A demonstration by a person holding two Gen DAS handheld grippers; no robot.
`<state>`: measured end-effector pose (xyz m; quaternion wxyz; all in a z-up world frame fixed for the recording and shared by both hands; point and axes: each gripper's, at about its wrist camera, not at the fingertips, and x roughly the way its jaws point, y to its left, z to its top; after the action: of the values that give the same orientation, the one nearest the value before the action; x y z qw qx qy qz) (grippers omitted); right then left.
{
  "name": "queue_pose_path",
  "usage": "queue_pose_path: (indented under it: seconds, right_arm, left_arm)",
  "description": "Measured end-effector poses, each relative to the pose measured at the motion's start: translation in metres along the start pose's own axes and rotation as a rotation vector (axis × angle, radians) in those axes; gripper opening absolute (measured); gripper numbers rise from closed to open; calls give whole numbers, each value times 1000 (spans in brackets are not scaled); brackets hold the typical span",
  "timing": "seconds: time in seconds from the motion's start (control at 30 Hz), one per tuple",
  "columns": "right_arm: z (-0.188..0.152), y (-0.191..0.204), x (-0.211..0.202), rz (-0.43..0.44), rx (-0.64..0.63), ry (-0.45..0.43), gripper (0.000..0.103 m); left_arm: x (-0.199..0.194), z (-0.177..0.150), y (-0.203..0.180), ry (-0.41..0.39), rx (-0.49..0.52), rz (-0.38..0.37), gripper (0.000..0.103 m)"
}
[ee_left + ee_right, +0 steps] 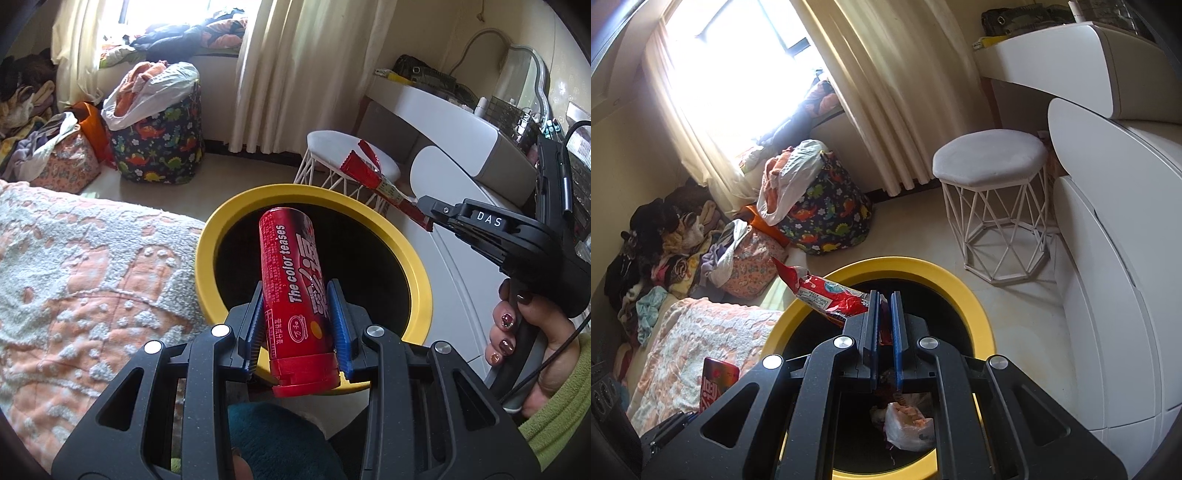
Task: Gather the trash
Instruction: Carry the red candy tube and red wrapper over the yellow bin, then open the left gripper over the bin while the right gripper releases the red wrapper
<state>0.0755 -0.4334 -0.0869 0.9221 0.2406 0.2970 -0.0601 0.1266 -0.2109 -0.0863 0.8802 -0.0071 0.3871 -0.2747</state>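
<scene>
The left gripper (297, 317) is clamped on a red tube (295, 295), held at frame centre over the dark mouth of the yellow-rimmed bin (417, 273). The right gripper (884, 325) is pinched shut on a red wrapper (827, 295), which is held above the bin's upper-left rim (979, 314). Bare floor (916, 229) is seen beyond the rim toward the white stool (990, 155) at upper right; a quilted bed (74, 277) is just beside the bin on the left. A knotted plastic bag (908, 424) is seen lying inside the bin. A dinosaur-print basket (827, 218) stuffed with clothes is seen at upper left.
</scene>
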Motion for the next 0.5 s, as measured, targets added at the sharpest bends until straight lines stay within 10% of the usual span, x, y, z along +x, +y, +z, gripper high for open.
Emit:
queue_pose_path:
  seconds: [0.5]
  right_arm:
    - [-7,-12,15,-27,41,32,9]
  left_arm:
    - [53,5,-4,76,34,5,26]
